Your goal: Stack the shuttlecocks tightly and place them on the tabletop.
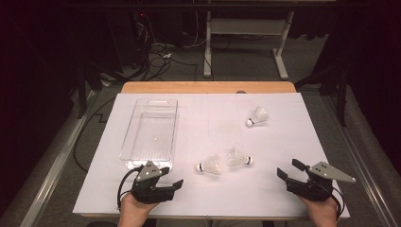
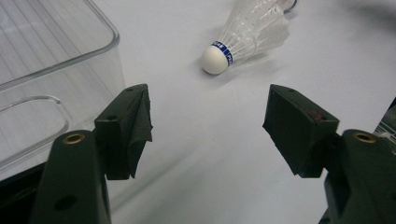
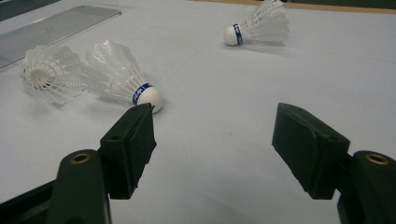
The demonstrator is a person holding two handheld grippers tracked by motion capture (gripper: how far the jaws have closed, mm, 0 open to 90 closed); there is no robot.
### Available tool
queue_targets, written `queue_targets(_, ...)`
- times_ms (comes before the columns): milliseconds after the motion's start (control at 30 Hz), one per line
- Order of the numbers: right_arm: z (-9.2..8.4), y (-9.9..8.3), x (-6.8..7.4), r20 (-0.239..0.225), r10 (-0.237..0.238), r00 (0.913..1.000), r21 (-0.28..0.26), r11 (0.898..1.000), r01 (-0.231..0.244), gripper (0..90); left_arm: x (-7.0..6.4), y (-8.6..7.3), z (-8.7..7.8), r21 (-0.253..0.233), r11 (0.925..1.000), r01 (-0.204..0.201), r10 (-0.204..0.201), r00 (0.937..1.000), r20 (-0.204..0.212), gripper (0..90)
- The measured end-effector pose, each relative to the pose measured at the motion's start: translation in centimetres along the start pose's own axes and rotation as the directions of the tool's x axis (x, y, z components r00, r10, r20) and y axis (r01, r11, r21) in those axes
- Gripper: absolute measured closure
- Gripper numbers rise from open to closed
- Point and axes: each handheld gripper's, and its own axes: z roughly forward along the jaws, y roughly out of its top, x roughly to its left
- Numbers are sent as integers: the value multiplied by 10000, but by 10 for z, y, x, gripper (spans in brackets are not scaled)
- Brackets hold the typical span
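On the white sheet-covered table [image 1: 208, 198] three white feathered shuttlecocks with blue-banded cork tips lie on their sides. The nearest shuttlecock [image 1: 209, 166] rests at about five o'clock from the clear plastic rectangular tray [image 1: 151, 130], its cork pointing toward the left gripper [image 1: 171, 178]. In the left gripper view the same one [image 2: 247, 35] lies ahead at roughly one o'clock, beyond the spread jaws, nothing between them. A wall of the tray [image 2: 60, 79] stands just beside the left jaw at ten o'clock — close enough to crowd that side.

The second shuttlecock [image 1: 239, 158] lies feather-to-feather against the first, cork toward the right; from the right gripper view its cork [image 3: 149, 97] sits just beyond the tip of the left jaw, with the first one's skirt [image 3: 46, 74] behind it. The third shuttlecock [image 1: 257, 116] lies well apart at the table's two o'clock, seen in the right gripper view [image 3: 259, 25] at twelve o'clock.

The right gripper [image 1: 289, 170] rests at the near right edge — jaws released wide, grasping nothing, bare sheet between them. Both hands hold low at the near edge.
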Motion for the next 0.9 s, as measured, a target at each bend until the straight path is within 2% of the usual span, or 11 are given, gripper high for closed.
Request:
queue_targets(367, 0, 0, 0, -22, -41, 10000, -12, 10000, 41, 303, -3, 3, 5, 74, 10000, 55, -56, 9999, 113, 329)
queue_targets(467, 0, 0, 0, -21, 20, 10000, -7, 10000, -20, 303, -5, 5, 6, 103, 9999, -86, 86, 10000, 16, 330)
queue_targets(867, -1, 0, 0, -44, 27, 10000, -39, 10000, -27, 302, -12, 13, 17, 247, 9996, -108, 101, 9996, 280, 341)
queue_targets(900, -1, 0, 0, -45, 18, 10000, -41, 10000, -19, 302, -13, 14, 19, 256, 9996, -98, 93, 9998, 177, 342)
